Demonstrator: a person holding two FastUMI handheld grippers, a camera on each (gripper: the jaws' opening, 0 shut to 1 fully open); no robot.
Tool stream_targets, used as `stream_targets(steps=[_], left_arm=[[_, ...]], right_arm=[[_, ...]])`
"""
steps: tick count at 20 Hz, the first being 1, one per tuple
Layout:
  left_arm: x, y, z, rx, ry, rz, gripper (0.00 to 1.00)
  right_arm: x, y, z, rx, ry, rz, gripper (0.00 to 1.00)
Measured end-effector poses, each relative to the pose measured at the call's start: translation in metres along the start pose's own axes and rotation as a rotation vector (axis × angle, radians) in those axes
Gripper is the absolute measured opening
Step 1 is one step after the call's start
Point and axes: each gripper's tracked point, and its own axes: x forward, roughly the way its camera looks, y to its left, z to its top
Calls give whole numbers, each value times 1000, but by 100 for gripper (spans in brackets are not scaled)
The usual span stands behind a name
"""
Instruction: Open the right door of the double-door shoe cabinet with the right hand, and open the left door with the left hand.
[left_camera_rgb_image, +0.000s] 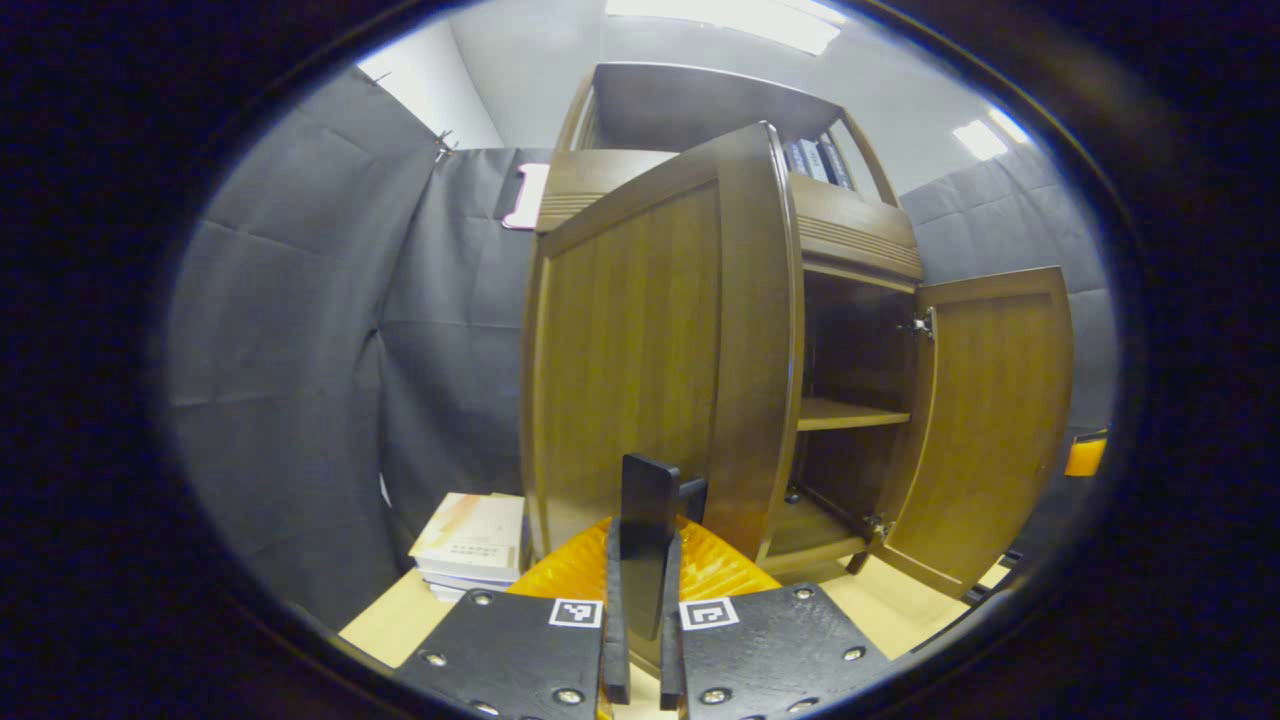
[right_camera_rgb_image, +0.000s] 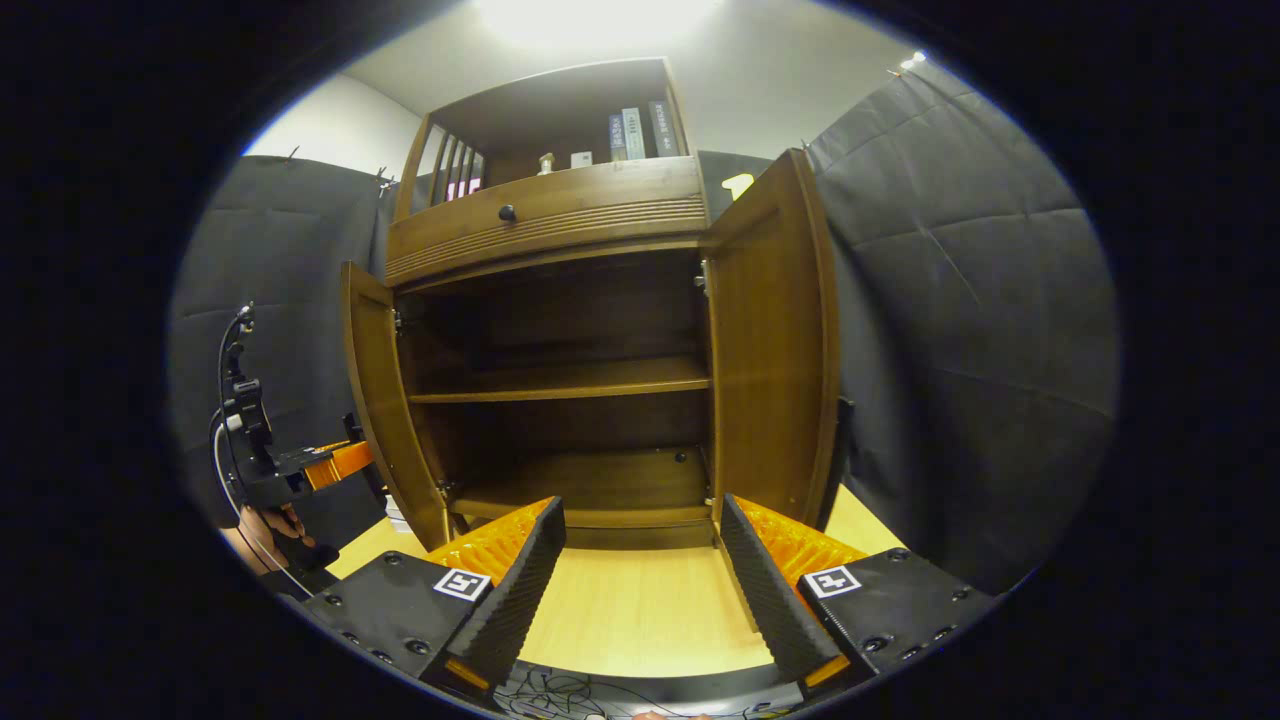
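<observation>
Both doors of the wooden shoe cabinet (right_camera_rgb_image: 560, 390) are seen swung open on a pale table (right_camera_rgb_image: 630, 610) inside a booth hung with black cloth. In the right gripper view, the cabinet is faced head-on: its middle shelf (right_camera_rgb_image: 570, 380) and floor are laid bare, the left door (right_camera_rgb_image: 385, 410) is turned edge-on at the left and the right door (right_camera_rgb_image: 770, 340) stands wide at the right. The right gripper (right_camera_rgb_image: 640, 575) is held with its fingers spread well apart, nothing between them, just in front of the cabinet's base. Farther off at the left of this view, the left gripper (right_camera_rgb_image: 300, 470) is seen beside the left door, with part of the hand (right_camera_rgb_image: 262, 535) that holds it. A drawer with a dark round knob (right_camera_rgb_image: 507, 213) and an upper shelf of books (right_camera_rgb_image: 632, 133) are shown above the doors. In the left gripper view, the left door (left_camera_rgb_image: 650, 360) is seen close up from its outer face, and the left gripper (left_camera_rgb_image: 643, 560) is clamped on the door's dark handle (left_camera_rgb_image: 650, 500), both fingers pressed against it. The right door (left_camera_rgb_image: 985, 420) is seen beyond it, open, with its hinges (left_camera_rgb_image: 920, 325) visible. A stack of books (left_camera_rgb_image: 470, 545) is shown lying on the table just left of the cabinet.
</observation>
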Motion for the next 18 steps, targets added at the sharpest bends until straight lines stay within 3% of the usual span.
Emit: stream_targets(steps=[8,12,14,15,18], left_arm=[[-21,63,11,4,-31,-13,13],[-24,86,11,11,-27,-46,13],[-24,92,12,18,-30,-84,13],[-24,97,11,15,-30,-95,12],[-23,115,10,-6,-25,-96,14]], right_arm=[[18,27,-9,-14,-5,75,93],[27,22,-9,-12,-16,57,93],[33,17,-10,-9,-18,41,98],[36,16,-10,-7,-17,35,93],[42,10,-8,-12,-24,15,92]])
